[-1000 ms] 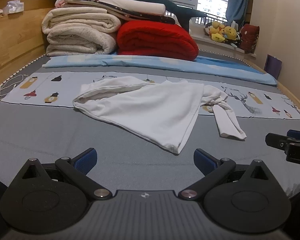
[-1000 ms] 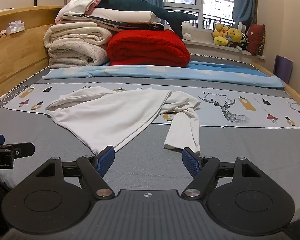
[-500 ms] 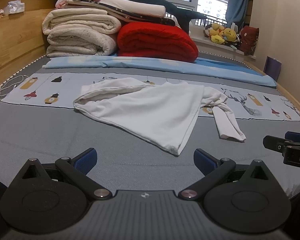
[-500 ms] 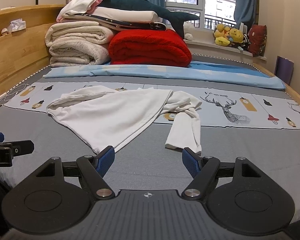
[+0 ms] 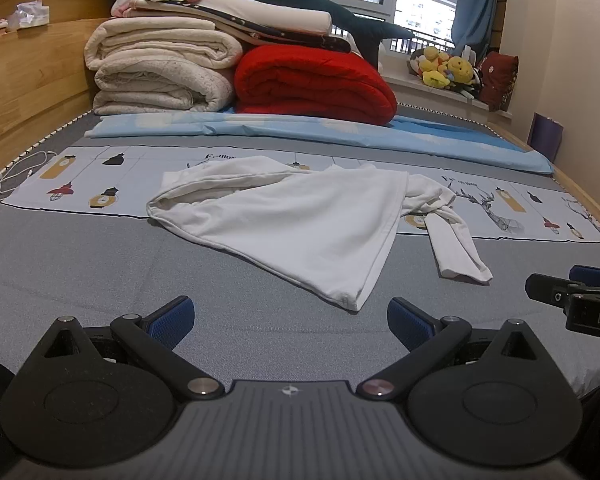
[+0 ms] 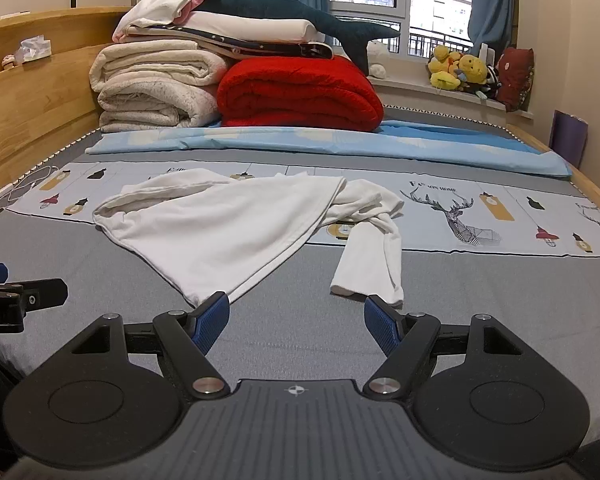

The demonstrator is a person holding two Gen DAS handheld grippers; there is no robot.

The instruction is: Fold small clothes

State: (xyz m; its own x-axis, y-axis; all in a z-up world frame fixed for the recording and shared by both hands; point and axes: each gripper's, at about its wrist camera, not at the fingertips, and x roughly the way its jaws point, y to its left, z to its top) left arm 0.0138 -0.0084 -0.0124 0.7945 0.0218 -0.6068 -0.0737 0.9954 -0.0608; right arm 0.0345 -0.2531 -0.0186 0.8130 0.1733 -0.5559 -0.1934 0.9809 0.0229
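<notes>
Ahead of both spread grippers, white garment (image 5: 300, 224)

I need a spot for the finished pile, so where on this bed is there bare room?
The grey mattress strip between the white top and the left tongs is bare, as is the printed sheet right of the sleeve. The head end is crowded: cream blankets, red quilt.

The printed sheet (image 6: 500, 216) carried the line "VIN HOME" above the deer drawing (image 6: 458, 216), its first letters unclear. In the left wrist view the same sheet showed a partly covered word beginning "F", unreadable beyond that. The right gripper (image 5: 580, 300) showed the letters "DA" on its side, cut off by the frame edge; the left gripper (image 6: 4, 300) showed "ot.AI", likewise cut off.
</notes>
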